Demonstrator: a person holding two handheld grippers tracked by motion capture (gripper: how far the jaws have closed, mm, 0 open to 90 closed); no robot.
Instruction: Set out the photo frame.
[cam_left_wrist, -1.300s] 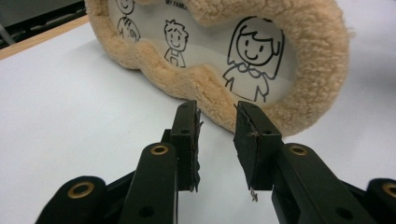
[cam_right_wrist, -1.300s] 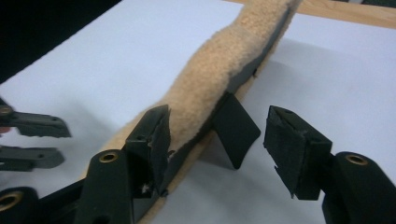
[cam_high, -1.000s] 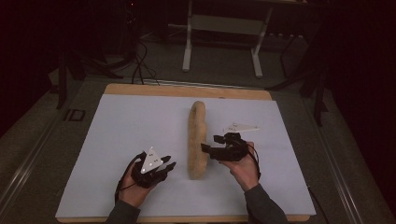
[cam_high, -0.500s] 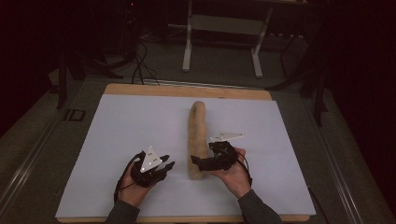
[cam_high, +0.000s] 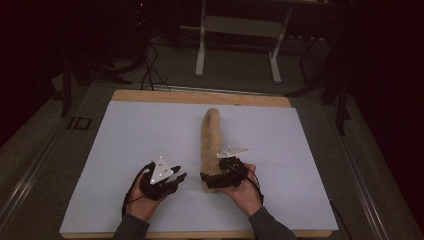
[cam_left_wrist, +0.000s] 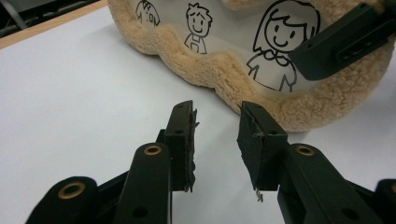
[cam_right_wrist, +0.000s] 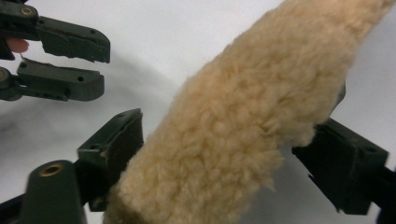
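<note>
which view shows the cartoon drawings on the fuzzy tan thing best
The left gripper view: the drawings of cartoon people sit close and sharp on a clear window in the fuzzy tan thing. The right gripper view gives just its plush side. The high view shows it whole, drawings unreadable.

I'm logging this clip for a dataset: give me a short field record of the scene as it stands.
surface: white sheet over a wooden board
object: long tan fleece pouch, cartoon figures on its clear panel
right hand-held gripper: jaws open, straddling the pouch's near end; whether the pads touch it is unclear
left hand-held gripper: open, nothing between its jaws, beside the pouch and apart from it
</note>
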